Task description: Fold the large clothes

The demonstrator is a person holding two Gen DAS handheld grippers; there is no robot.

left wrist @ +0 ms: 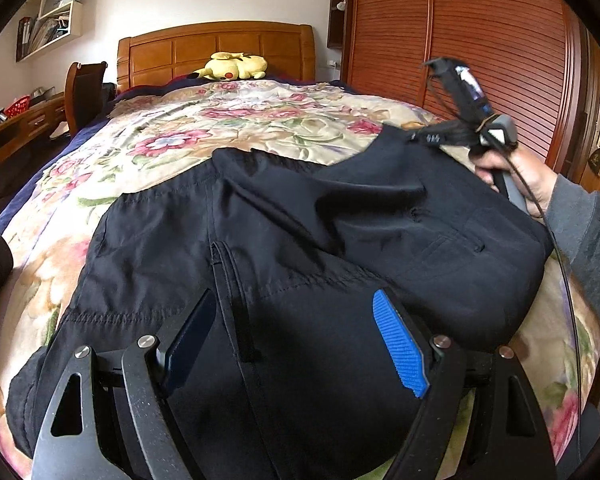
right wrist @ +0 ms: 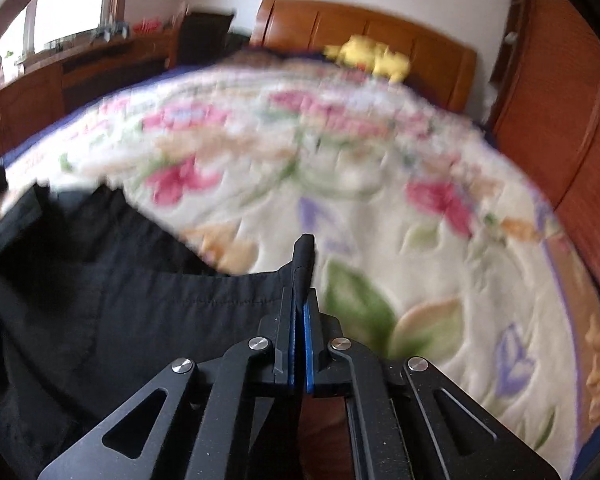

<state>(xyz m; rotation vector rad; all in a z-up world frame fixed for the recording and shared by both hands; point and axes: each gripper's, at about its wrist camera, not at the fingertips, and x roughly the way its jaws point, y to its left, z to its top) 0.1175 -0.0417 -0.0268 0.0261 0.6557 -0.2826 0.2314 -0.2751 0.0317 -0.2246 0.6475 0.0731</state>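
Right gripper, angled downward, pinches the black trousers' edge at their two o'clock; left gripper hovers, jaws spread.

One black garment on one bed. Two grippers: left gripper, right gripper. One yellow plush toy. One chair. One red basket.

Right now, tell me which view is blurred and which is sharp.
Right wrist view: floral quilt and yellow plush toy smeared by motion blur, the right gripper itself crisp. Left wrist view: mostly sharp, stitching on the black garment readable; fisheye bends both.
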